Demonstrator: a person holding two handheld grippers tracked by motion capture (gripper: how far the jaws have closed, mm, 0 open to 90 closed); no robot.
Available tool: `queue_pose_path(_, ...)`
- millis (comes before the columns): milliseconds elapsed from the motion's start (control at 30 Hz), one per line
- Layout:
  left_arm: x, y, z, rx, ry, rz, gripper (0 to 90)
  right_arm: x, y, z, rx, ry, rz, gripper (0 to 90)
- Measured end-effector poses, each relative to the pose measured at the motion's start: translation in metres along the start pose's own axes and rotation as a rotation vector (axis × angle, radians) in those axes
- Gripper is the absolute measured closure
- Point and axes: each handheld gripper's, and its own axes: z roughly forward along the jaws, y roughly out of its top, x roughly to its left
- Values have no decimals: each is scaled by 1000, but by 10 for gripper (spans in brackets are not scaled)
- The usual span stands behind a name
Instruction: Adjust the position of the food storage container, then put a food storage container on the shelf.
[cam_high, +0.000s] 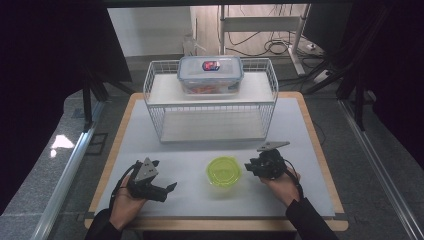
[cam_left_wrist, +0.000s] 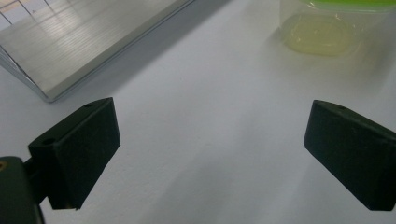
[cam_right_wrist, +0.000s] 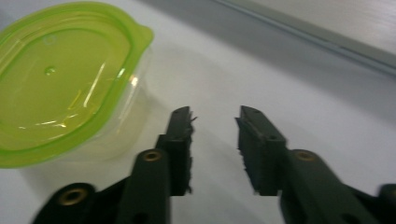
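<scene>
A small clear tub with a lime-green lid (cam_high: 224, 171) stands on the white mat near the table's front. My right gripper (cam_high: 252, 167) sits just to its right, jaws parted with only bare mat between them; in the right gripper view the gripper (cam_right_wrist: 215, 122) has the tub (cam_right_wrist: 65, 79) to its upper left, a gap away from the fingers (cam_right_wrist: 180, 140). My left gripper (cam_high: 167, 189) rests at the front left, open wide over empty mat; in the left gripper view the gripper (cam_left_wrist: 212, 140) faces the tub (cam_left_wrist: 327, 28) at the top right.
A white wire rack (cam_high: 210, 102) stands at the back of the mat, and a clear lidded box (cam_high: 210, 74) with food inside sits on its top shelf. The rack's base plate (cam_left_wrist: 70, 42) lies ahead of the left gripper. A wooden table edge (cam_high: 320, 150) borders the mat.
</scene>
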Motion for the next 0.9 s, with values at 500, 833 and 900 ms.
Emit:
queue_pose_path(500,0,-1,3,27,-6,8,36,-7,0,-14,-59,1,6,260)
queue_pose_path(833,0,-1,4,26,-4,8,36,-5,7,-22,-53,54,59,301)
queue_pose_path(900,0,-1,4,26,-3,9,36,-3,11,-23,-66,71,59,330)
